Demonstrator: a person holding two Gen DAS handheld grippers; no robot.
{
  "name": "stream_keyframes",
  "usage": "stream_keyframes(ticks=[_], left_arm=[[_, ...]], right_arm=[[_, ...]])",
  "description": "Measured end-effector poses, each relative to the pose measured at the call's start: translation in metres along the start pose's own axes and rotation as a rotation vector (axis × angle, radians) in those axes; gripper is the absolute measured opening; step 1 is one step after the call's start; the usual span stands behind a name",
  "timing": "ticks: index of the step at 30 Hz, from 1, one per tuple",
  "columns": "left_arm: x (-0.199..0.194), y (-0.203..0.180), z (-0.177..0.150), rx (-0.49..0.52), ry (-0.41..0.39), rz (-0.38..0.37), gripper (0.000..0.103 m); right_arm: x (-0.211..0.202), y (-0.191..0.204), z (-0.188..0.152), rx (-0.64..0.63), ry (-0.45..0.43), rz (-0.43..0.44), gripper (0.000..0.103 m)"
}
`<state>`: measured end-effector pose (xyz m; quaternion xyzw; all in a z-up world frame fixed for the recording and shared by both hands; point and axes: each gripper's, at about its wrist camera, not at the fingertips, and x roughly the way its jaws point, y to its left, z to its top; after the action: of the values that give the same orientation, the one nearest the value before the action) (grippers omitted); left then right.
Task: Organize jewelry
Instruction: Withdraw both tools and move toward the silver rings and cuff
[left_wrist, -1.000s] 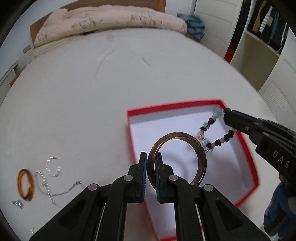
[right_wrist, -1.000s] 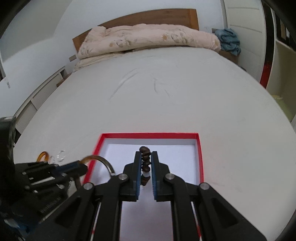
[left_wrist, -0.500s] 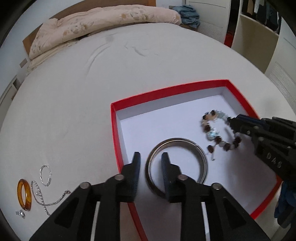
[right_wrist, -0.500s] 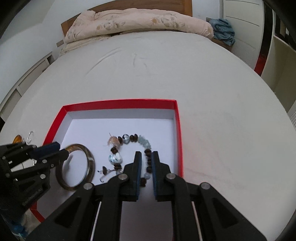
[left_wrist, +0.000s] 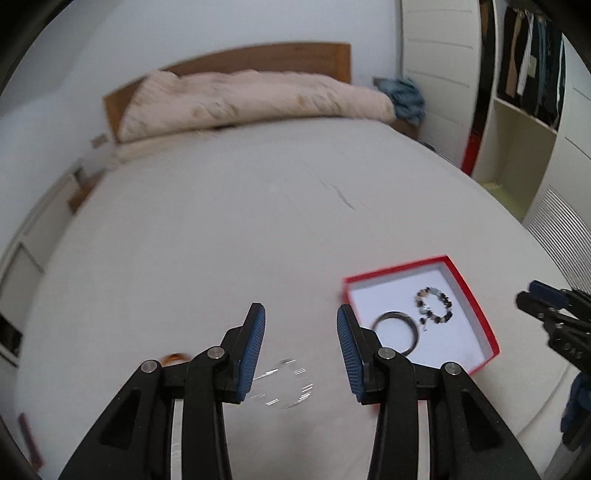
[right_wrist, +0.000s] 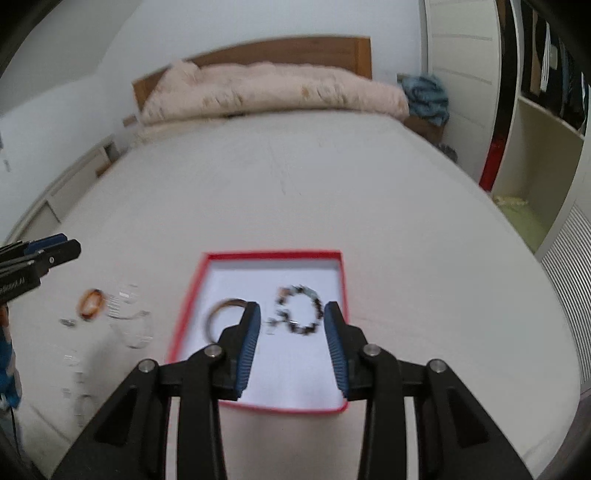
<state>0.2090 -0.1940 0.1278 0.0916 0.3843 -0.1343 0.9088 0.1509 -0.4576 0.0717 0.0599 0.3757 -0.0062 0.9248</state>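
A red box (left_wrist: 476, 306) with a white floor lies on the bed sheet. In it rest a dark bangle (left_wrist: 393, 314) and a beaded bracelet (left_wrist: 448, 302). My left gripper (left_wrist: 300, 314) hangs high above the sheet left of the box, jaws opening, nothing between them. Below it lie blurred silver chains (left_wrist: 288, 384) and an amber bangle (left_wrist: 173, 357). My right gripper (right_wrist: 291, 310) hovers above the box (right_wrist: 273, 254), jaws opening and empty. The bracelet (right_wrist: 314, 295) and bangle (right_wrist: 218, 308) lie far below it. The amber bangle (right_wrist: 90, 302) and chains (right_wrist: 129, 317) lie left of the box.
A pink duvet (left_wrist: 251, 99) is bunched at the wooden headboard (left_wrist: 258, 59). Blue cloth (left_wrist: 404, 98) sits at the far right corner. Open wardrobe shelves (left_wrist: 524, 122) stand to the right. Small silver pieces (right_wrist: 68, 322) lie near the sheet's left front.
Both grippers let go: the bangle and the beaded bracelet now lie in the box. Both jaws opened wider and both grippers rose away. The left one swung left over the chains.
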Motion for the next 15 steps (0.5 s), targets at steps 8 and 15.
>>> stream_keyframes(ticks=[8, 15], left_arm=[[-0.135, 0.086, -0.036, -0.050, -0.108, 0.130, 0.055], [-0.214, 0.138, -0.096, -0.122, -0.150, 0.187, 0.061]], right_arm=[[-0.118, 0.066, -0.004, -0.022, -0.115, 0.073, 0.034], [-0.186, 0.115, -0.013, -0.064, -0.197, 0.118, 0.034]])
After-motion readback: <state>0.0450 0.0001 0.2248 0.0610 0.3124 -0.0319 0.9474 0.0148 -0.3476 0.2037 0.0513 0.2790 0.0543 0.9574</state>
